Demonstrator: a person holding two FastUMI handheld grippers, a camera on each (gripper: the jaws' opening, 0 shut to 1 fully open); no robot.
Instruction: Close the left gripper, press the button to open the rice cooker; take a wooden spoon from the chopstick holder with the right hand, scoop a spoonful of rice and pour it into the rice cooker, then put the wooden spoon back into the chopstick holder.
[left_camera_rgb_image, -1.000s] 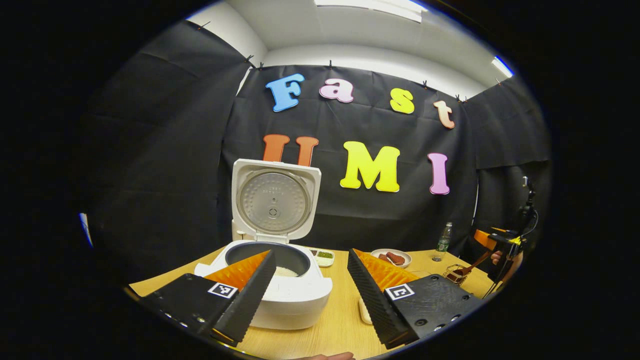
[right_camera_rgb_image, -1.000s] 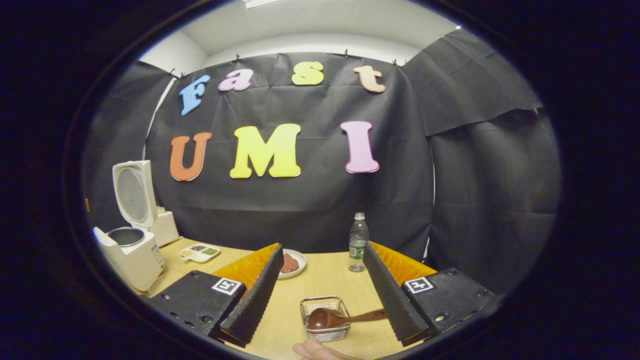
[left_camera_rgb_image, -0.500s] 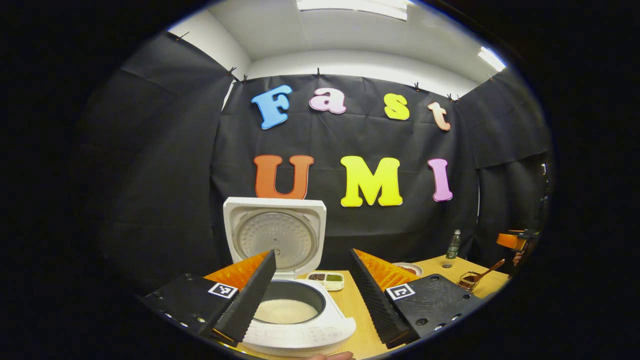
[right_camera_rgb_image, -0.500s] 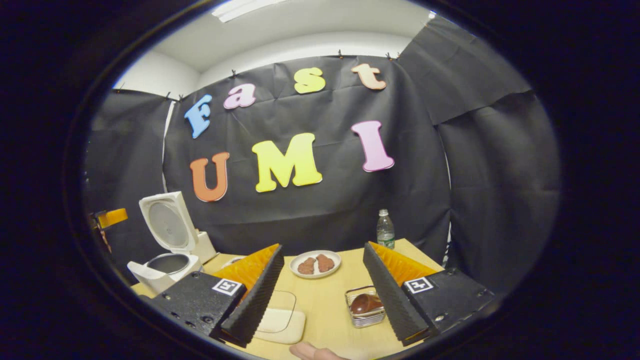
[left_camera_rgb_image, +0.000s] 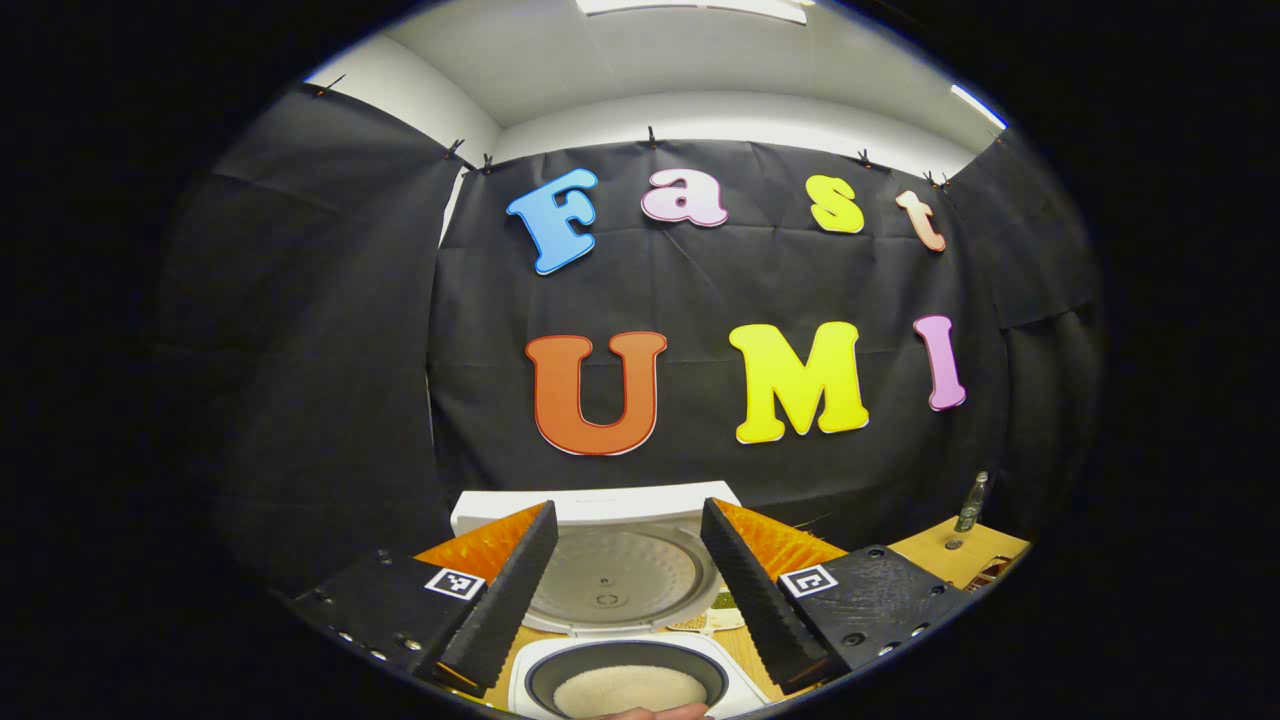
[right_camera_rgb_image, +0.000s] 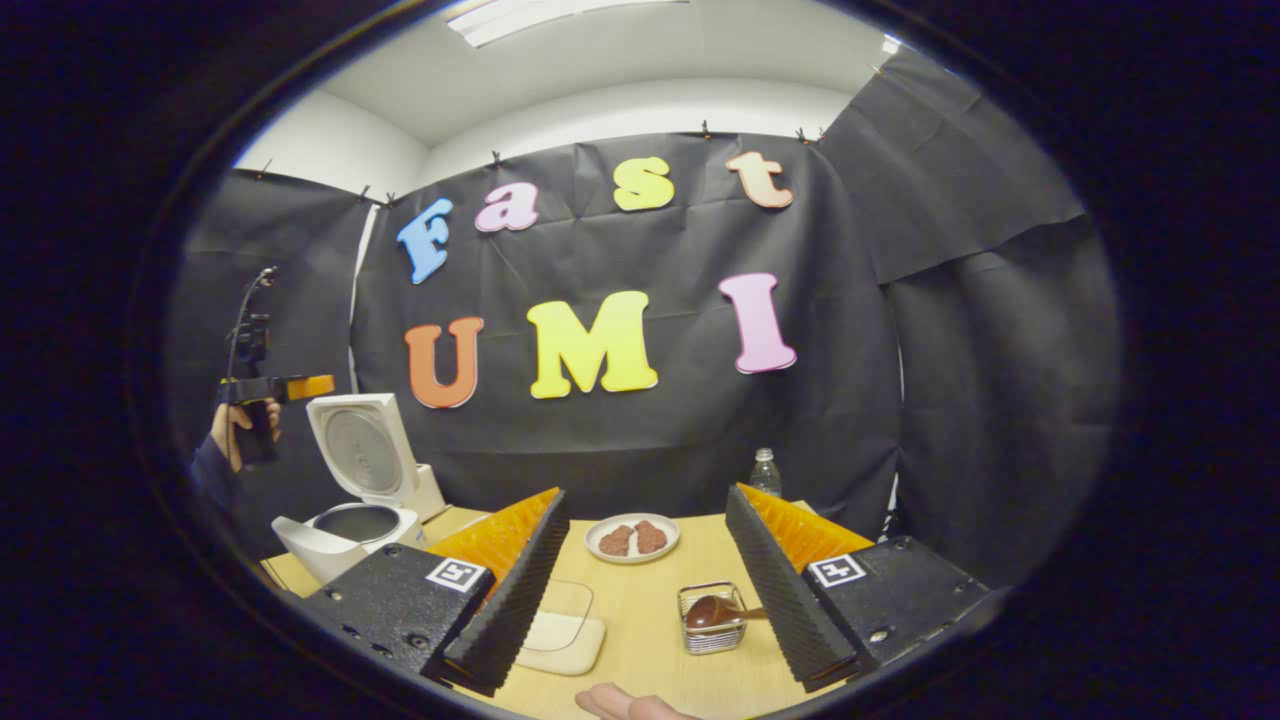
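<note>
One wooden spoon (right_camera_rgb_image: 722, 611) matters here, and it lies across the wire chopstick holder (right_camera_rgb_image: 712, 632) with its bowl inside the basket and its handle running off behind the right-hand finger of the right gripper (right_camera_rgb_image: 648, 590). That gripper's fingers stand wide apart and hold nothing; the holder sits between them, nearer the right-hand one and just ahead of its tip. The spoon looks stiff, light and smooth, so it should lift easily but may swivel if pinched near the bowl. The handle is the better place to take hold, and the basket looks light enough to shift if nudged. On the table (right_camera_rgb_image: 650, 640) ahead of the left-hand finger lies a pale flat tray (right_camera_rgb_image: 560, 632), and beyond the fingers a plate (right_camera_rgb_image: 632, 538) and a bottle (right_camera_rgb_image: 765, 472).

The rice cooker (left_camera_rgb_image: 620, 640) is open, its lid upright between the fingers of the left gripper (left_camera_rgb_image: 627, 575), with rice showing in the pot below them. Those fingers too are spread and empty. In the right gripper view a hand (right_camera_rgb_image: 238, 432) holds this gripper up beside the cooker's lid.
</note>
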